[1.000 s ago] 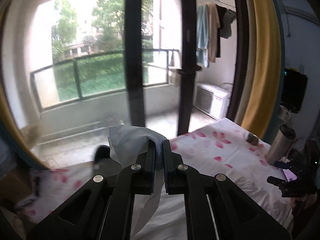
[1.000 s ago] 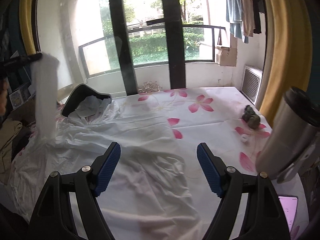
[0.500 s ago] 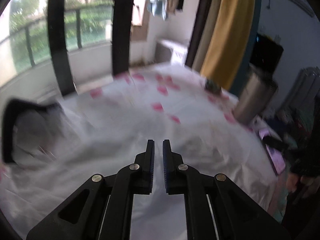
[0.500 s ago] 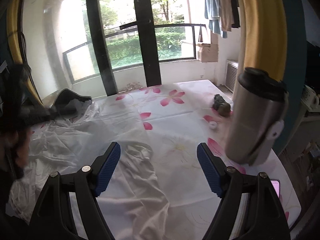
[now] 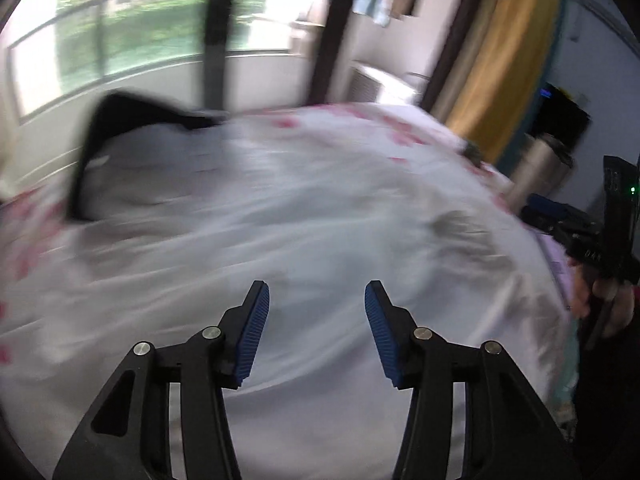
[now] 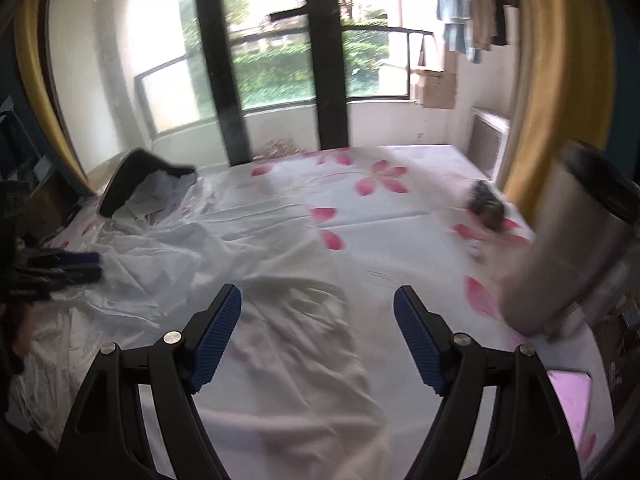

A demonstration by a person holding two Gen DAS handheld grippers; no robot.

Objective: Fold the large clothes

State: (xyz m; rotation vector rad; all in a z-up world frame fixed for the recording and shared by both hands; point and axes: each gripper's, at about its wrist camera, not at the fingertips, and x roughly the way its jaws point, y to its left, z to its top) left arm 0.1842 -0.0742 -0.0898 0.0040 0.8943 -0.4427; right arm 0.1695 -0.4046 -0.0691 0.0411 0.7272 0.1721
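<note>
left tongs [image 5: 316,336] just opened — white garment [image 5: 304,216] dropped on bed, right tongs [image 6: 318,336] wide, empty

- A floral bedsheet [image 6: 380,216], white with pink petals, covers the bed.
- A steel thermos [image 6: 568,248] with a dark lid stands at the bed's right edge.
- A small dark object [image 6: 486,204], too blurred to name, lies near the yellow curtain [image 6: 560,80].
- A pink phone [image 6: 570,400] rests at the near right corner.
- Clothes [image 6: 472,0] hang on the balcony.
</note>
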